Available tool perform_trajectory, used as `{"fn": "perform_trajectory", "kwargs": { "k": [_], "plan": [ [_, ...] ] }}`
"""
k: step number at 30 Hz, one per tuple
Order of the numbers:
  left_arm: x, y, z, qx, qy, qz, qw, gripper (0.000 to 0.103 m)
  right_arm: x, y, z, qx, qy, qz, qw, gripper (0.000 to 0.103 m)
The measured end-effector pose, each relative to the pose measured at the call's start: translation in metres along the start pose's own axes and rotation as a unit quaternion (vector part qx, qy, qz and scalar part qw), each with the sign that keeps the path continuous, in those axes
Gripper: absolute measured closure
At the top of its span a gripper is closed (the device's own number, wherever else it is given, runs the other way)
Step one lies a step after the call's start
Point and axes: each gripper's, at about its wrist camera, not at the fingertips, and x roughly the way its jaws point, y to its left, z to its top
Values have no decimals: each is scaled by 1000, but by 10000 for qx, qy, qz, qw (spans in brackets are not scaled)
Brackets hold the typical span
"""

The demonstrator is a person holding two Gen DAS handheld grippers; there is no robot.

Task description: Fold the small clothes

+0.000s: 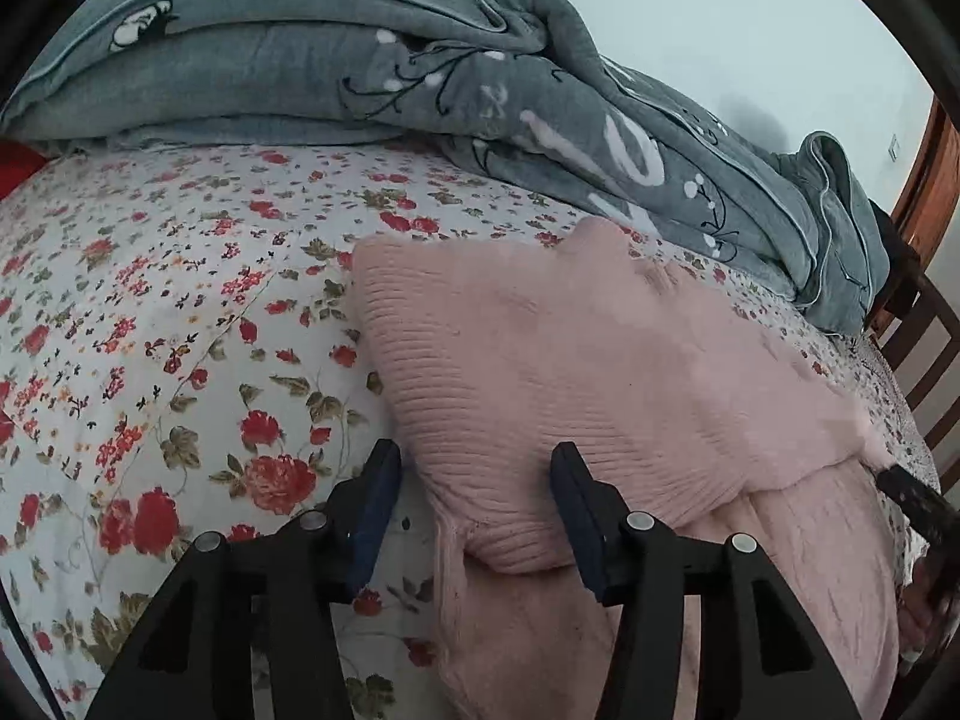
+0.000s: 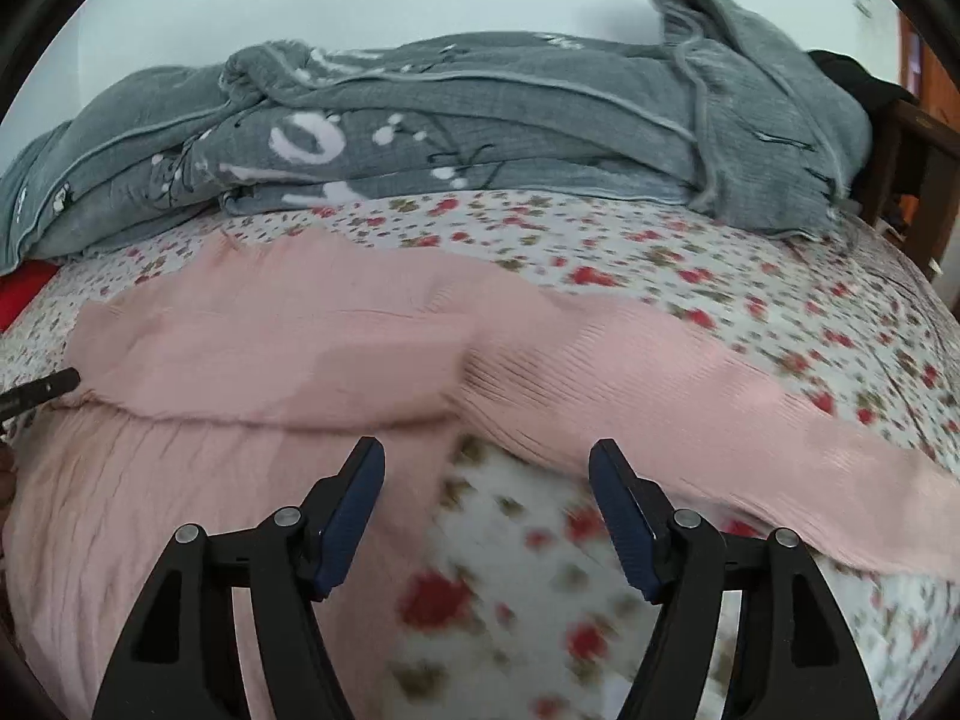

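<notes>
A pink knitted sweater (image 1: 570, 348) lies on the floral bedsheet (image 1: 150, 300), its upper part folded down over the lower part. My left gripper (image 1: 474, 480) is open at the garment's left edge. The folded corner sits between its blue pads (image 1: 375, 504), and they do not press it. In the right wrist view the sweater (image 2: 270, 330) spreads across the middle, with one sleeve (image 2: 720, 408) running out to the right. My right gripper (image 2: 486, 468) is open low over the sheet beside the garment's right side, holding nothing. This view is blurred near the fingers.
A bunched grey quilt (image 1: 360, 72) (image 2: 480, 120) lines the far side of the bed against a pale wall. Dark wooden furniture (image 1: 924, 324) stands off the bed's right end. Something red (image 1: 15, 165) lies at the far left.
</notes>
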Motion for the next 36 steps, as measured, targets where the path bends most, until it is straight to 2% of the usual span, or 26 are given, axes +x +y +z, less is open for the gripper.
{"fn": "perform_trajectory", "kwargs": {
  "k": [4, 8, 15, 20, 24, 29, 34, 35, 36],
  "plan": [
    [2, -11, -3, 236, 1, 222, 9995, 49, -21, -32, -18, -154, -56, -454, 9988, 33],
    [3, -8, -3, 180, 4, 88, 9998, 47, -35, -66, -36, -115, -27, -874, 9961, 33],
    [3, -11, -3, 256, 14, 201, 9995, 46, -58, -139, -71, 672, -224, -1130, 9911, 33],
    [3, -14, -4, 269, 12, 243, 9993, 45, -67, -204, -93, 1665, -260, -901, 9816, 32],
    [3, -13, -4, 263, 22, 224, 9994, 45, -68, -240, -104, 2167, -405, -779, 9723, 31],
    [5, -12, -4, 269, 49, 168, 9995, 41, -64, -263, -106, 2585, -541, -512, 9631, 30],
    [5, -12, -3, 281, 60, 146, 9995, 40, -60, -276, -97, 2802, -687, -556, 9559, 30],
    [5, -12, -3, 281, 61, 140, 9995, 40, -59, -279, -96, 2866, -680, -590, 9538, 34],
    [5, -12, -3, 277, 58, 129, 9995, 40, -58, -282, -95, 2926, -681, -623, 9518, 43]
  ]
}}
